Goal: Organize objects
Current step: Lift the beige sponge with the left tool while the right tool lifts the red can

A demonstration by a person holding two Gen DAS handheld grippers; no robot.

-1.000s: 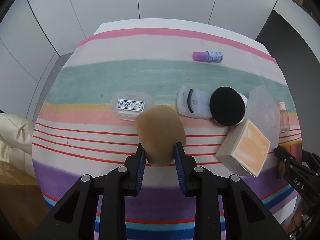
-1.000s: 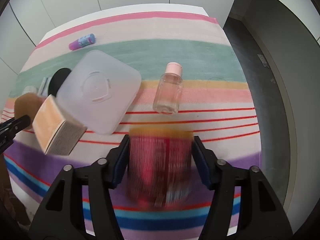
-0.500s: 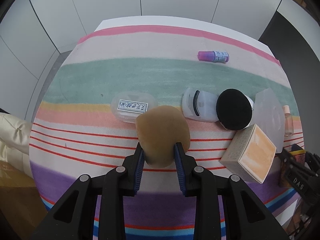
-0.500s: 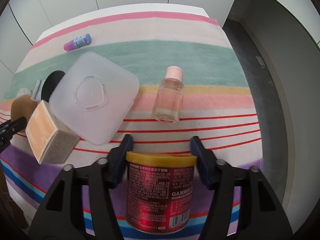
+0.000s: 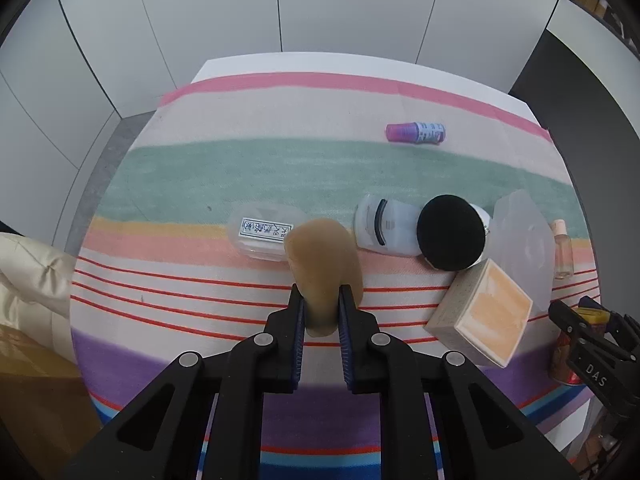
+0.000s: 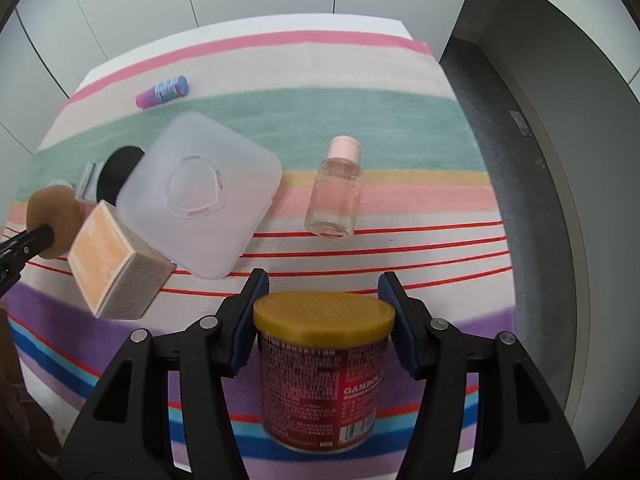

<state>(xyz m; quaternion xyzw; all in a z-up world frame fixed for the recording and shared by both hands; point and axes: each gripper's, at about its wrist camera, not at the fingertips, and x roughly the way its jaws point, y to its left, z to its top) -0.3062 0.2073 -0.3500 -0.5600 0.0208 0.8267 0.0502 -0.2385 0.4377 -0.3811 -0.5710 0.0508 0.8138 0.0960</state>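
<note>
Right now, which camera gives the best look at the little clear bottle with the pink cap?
The right wrist view: the clear bottle lies whole and unobstructed on the striped cloth. In the left wrist view it is a small, partly hidden sliver at the far right edge.

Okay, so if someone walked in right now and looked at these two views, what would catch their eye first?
Probably the red can with its yellow lid, standing on the striped cloth between the right gripper's open jaws. Next, the tan sponge pinched in the left gripper above the cloth. Then the cluster in the middle: the frosted square lid leaning over the peach box.
</note>
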